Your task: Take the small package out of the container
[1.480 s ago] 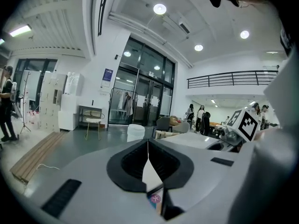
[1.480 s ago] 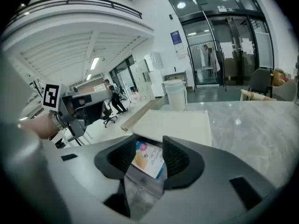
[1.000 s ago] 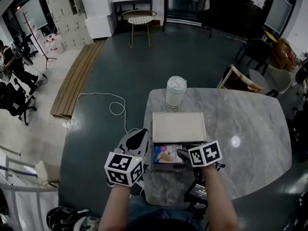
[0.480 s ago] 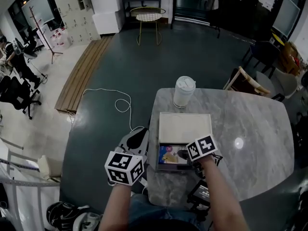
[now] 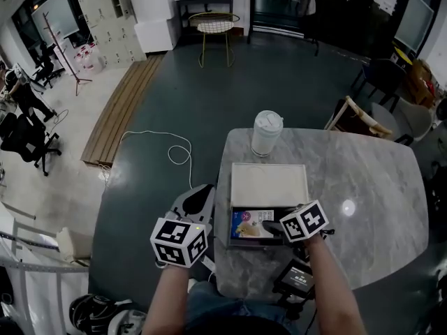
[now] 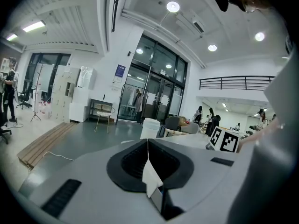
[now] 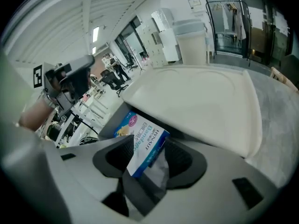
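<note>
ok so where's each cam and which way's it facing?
Head view: on the person's head, facing steeply down at the table and open container; left claw and right claw show.
Left gripper view: on the left claw, facing across the room toward glass doors; its shut jaws show.
Right gripper view: on the right claw, facing the container's lid; jaws shut on the small package.
Shared: the white cup shows in all three.

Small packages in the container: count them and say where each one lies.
1. The small package lies in the open container, in front of its raised lid, with one end clamped in the right gripper. Others could be hidden beneath it.
</note>
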The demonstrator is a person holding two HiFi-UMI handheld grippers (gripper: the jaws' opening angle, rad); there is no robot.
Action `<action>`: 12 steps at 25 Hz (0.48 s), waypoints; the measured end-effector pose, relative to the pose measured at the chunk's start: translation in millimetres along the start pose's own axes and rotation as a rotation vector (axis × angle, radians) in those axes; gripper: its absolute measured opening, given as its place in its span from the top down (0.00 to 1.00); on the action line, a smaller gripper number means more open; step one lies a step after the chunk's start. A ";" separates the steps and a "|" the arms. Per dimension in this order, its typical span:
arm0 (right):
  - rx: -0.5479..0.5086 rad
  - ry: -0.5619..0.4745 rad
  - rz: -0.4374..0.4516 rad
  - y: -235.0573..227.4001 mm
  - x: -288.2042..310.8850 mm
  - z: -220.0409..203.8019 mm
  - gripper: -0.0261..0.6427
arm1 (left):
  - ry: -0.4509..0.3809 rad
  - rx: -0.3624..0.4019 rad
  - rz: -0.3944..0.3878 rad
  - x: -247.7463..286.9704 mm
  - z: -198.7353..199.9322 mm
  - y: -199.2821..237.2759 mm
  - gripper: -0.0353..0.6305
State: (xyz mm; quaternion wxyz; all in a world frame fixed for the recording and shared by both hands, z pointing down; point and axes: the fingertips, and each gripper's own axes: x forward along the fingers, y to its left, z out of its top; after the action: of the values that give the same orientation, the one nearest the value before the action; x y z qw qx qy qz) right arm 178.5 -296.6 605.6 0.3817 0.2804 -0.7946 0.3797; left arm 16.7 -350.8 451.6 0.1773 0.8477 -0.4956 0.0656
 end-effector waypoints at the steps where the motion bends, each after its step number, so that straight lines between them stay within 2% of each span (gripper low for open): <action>1: -0.019 -0.024 0.011 3.0 -3.9 1.6 0.63 | -0.001 0.002 -0.001 -0.1 0.2 -0.3 0.93; 4: -0.088 -0.110 0.026 12.7 -16.0 7.9 0.63 | -0.005 0.010 -0.007 -0.3 2.6 -2.2 0.93; 7: -0.164 -0.217 0.015 23.2 -27.4 17.1 0.67 | -0.010 0.020 -0.015 -1.1 6.2 -4.4 0.93; 12: -0.216 -0.286 -0.010 33.0 -35.4 26.3 0.67 | -0.018 0.031 -0.024 -3.6 10.1 -8.0 0.93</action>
State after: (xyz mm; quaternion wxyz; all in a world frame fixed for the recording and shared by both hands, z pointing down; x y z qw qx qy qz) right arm 163.3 -294.2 552.7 0.2947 0.2928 -0.8756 0.2464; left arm 21.1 -347.9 439.3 0.1603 0.8567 -0.4861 0.0636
